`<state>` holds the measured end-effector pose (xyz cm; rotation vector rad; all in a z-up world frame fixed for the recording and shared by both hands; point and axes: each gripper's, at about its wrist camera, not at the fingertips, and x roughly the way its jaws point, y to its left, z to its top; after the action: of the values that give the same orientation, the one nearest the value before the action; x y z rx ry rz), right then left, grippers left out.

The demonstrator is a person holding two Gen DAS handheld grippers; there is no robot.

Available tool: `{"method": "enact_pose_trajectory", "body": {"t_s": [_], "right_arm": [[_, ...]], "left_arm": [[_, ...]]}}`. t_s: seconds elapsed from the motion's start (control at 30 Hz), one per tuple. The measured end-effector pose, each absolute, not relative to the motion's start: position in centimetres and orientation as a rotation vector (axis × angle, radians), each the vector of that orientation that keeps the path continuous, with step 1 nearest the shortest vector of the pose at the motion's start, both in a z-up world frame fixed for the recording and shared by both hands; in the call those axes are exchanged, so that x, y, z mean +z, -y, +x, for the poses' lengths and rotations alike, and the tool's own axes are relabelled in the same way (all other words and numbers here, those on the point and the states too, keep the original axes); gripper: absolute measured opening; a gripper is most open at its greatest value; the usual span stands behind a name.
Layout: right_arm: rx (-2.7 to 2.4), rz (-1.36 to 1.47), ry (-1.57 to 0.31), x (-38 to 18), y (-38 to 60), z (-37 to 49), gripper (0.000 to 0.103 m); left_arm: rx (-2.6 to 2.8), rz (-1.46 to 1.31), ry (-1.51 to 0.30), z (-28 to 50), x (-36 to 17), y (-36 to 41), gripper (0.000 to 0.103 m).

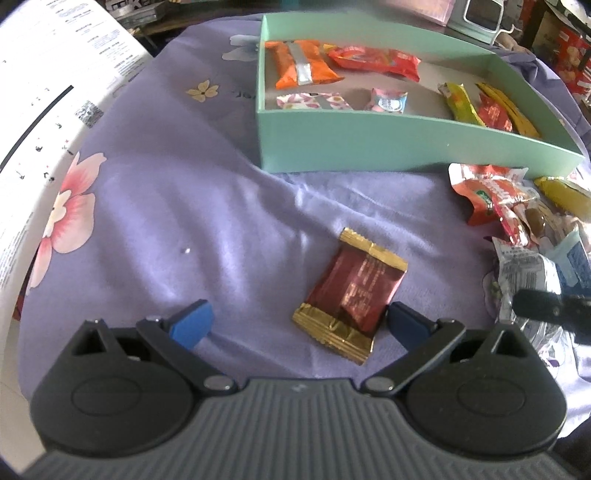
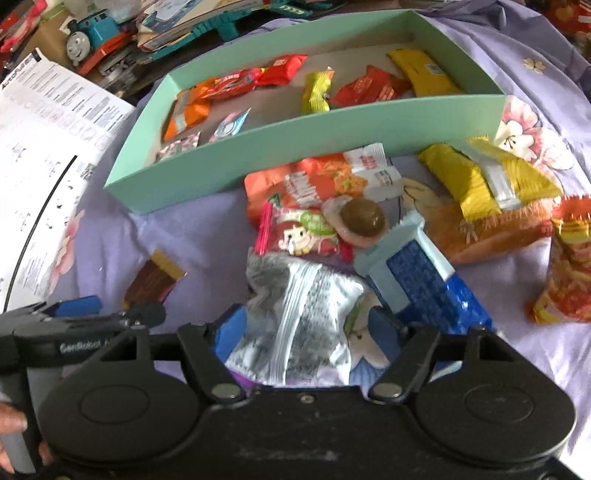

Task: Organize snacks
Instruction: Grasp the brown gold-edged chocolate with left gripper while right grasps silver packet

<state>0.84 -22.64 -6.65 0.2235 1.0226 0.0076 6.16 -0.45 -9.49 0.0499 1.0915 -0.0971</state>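
A dark red and gold snack packet lies on the purple cloth. My left gripper is open around it, the right fingertip touching its edge. It also shows in the right wrist view. My right gripper is closing on a silver snack bag; both pads touch its sides. A mint green box holds several snacks, also seen from the right. A pile of loose snacks lies in front of the box.
A white printed sheet lies at the left. A blue and white packet, yellow packets and an orange-red bag lie right of the pile. Toys and clutter stand behind the box.
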Motion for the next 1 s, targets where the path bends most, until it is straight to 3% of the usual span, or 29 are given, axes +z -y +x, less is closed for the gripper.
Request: {"method": "enact_pose_trajectory", "body": {"t_s": [0.07, 0.13, 0.4, 0.57, 0.7, 0.8, 0.87, 1.0], "right_arm": [[-0.003, 0.192, -1.007, -6.8, 22.1, 1.1, 0.053], [0.002, 0.146, -0.988, -6.7, 21.3, 1.3, 0.049], [0.043, 0.149, -0.992, -7.1, 21.3, 2.1, 0.05], [0.044, 0.135, -0.981, -7.3, 20.8, 2.0, 0.055], [0.031, 0.114, -0.964, -7.0, 20.4, 1.7, 0.047], [0.047, 0.147, -0.968, -6.8, 20.9, 1.5, 0.044], [0.055, 0.178, -0.97, -6.7, 21.3, 1.3, 0.043], [0.05, 0.193, -0.948, -6.1, 21.9, 0.6, 0.043]], "left_arm": [[-0.101, 0.054, -1.087, 6.2, -9.6, 0.6, 0.103], [-0.106, 0.05, -1.086, 6.4, -9.6, 0.5, 0.103], [-0.125, 0.045, -1.072, 6.6, -9.6, 0.5, 0.102], [-0.15, 0.063, -1.051, 6.5, -9.3, 1.0, 0.087], [-0.166, 0.088, -1.042, 6.2, -9.2, 1.6, 0.079], [-0.167, 0.084, -1.038, 6.2, -9.0, 1.7, 0.065], [-0.169, 0.083, -1.031, 6.1, -8.8, 1.7, 0.046], [-0.168, 0.064, -1.04, 5.9, -8.4, 1.4, 0.04]]}}
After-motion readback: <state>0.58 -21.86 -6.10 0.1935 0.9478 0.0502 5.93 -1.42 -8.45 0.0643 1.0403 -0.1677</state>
